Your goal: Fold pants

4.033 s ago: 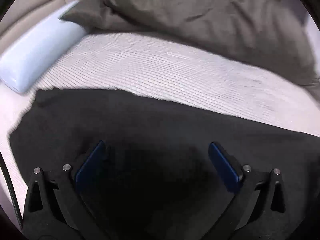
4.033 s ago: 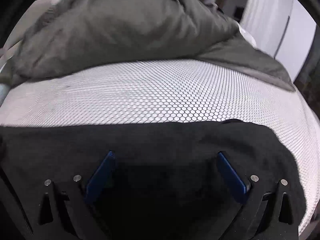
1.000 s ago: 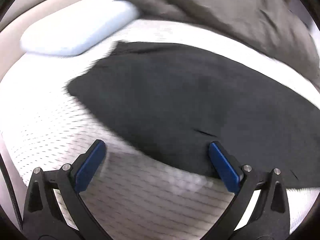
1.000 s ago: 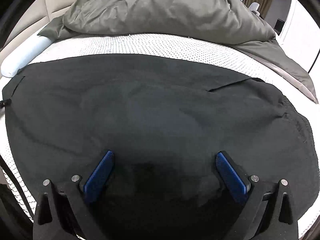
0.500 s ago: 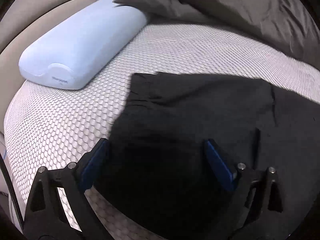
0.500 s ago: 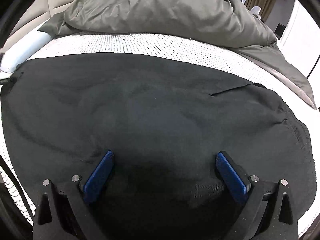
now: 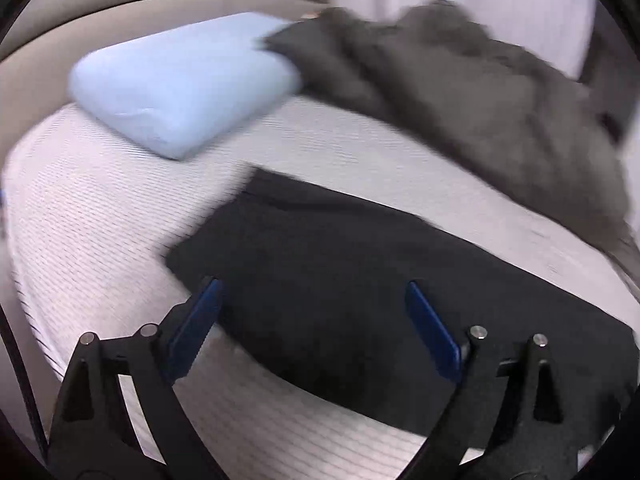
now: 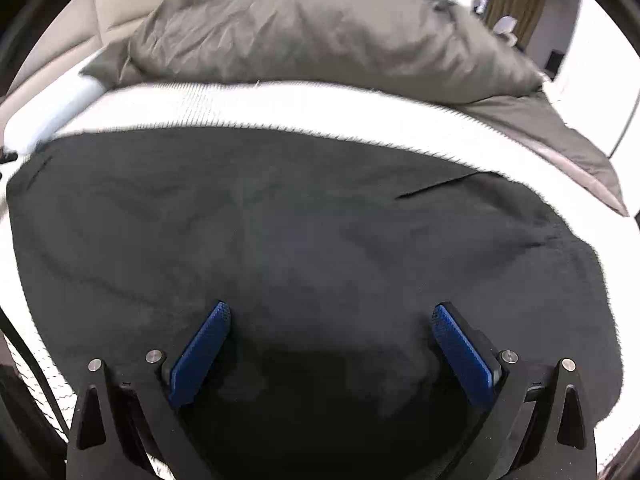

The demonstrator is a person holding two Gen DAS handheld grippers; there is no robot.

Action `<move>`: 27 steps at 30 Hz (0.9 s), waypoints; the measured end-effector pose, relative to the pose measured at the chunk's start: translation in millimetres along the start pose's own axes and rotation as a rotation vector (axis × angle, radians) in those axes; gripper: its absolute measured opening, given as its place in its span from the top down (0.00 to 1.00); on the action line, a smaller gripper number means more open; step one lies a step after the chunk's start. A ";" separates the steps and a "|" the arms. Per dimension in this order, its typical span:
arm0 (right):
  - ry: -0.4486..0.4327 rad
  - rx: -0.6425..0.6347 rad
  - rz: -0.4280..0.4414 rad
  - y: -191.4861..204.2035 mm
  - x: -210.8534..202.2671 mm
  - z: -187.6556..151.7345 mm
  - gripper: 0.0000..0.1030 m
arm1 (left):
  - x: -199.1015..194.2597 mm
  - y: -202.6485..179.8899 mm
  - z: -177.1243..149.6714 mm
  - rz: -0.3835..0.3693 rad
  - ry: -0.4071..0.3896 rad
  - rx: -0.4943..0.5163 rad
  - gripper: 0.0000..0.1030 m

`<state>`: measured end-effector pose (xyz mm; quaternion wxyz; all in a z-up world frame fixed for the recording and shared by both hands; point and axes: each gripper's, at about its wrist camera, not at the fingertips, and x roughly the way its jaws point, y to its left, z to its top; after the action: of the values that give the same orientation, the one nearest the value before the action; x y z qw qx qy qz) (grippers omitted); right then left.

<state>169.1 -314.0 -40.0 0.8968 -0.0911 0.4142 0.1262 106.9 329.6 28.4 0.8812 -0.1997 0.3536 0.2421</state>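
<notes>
Black pants (image 7: 360, 280) lie flat across a white mesh-covered mattress (image 7: 100, 208). In the left wrist view their left end forms a corner just ahead of the left gripper (image 7: 312, 286), which hovers open above that end, its blue pads (image 7: 192, 328) wide apart with nothing between them. The picture is blurred by motion. The pants (image 8: 300, 220) fill most of the right wrist view, with a slit-like pocket line at the upper right. Above the near middle of the cloth, the right gripper (image 8: 330, 309) stands open and holds nothing.
A pale blue pillow (image 7: 180, 80) lies at the far left by a beige headboard. A rumpled grey duvet (image 8: 320, 28) is heaped along the far side of the bed. White mattress (image 8: 320, 108) shows between duvet and pants. Curtains and a wall stand beyond.
The left gripper has lifted and swung, so the pants' left end now sits lower and farther off, with more pillow and headboard in view. The right gripper rose slightly; both stay open.
</notes>
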 end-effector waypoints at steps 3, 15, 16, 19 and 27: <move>-0.081 0.130 -0.012 -36.8 -33.4 -12.9 0.00 | -10.5 -66.3 -36.1 -0.131 0.015 0.089 0.07; -0.064 0.564 -0.134 -153.6 -61.0 -114.9 0.00 | -6.8 -260.3 -185.0 -0.131 0.059 0.677 0.06; -0.095 0.629 -0.080 -163.4 -65.8 -120.5 0.00 | -7.7 -259.1 -185.3 -0.123 0.055 0.670 0.06; -0.160 0.769 0.084 -184.0 -70.6 -129.4 0.01 | -20.8 -246.2 -176.6 -0.177 0.077 0.576 0.06; -0.162 0.839 0.261 -199.7 -34.0 -110.6 0.06 | -40.5 -330.2 -191.5 -0.358 0.122 0.612 0.06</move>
<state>128.5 -538.8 -73.1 0.8622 0.3440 0.3659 0.0659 168.0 -47.3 -11.1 0.9058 0.0004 0.4212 -0.0457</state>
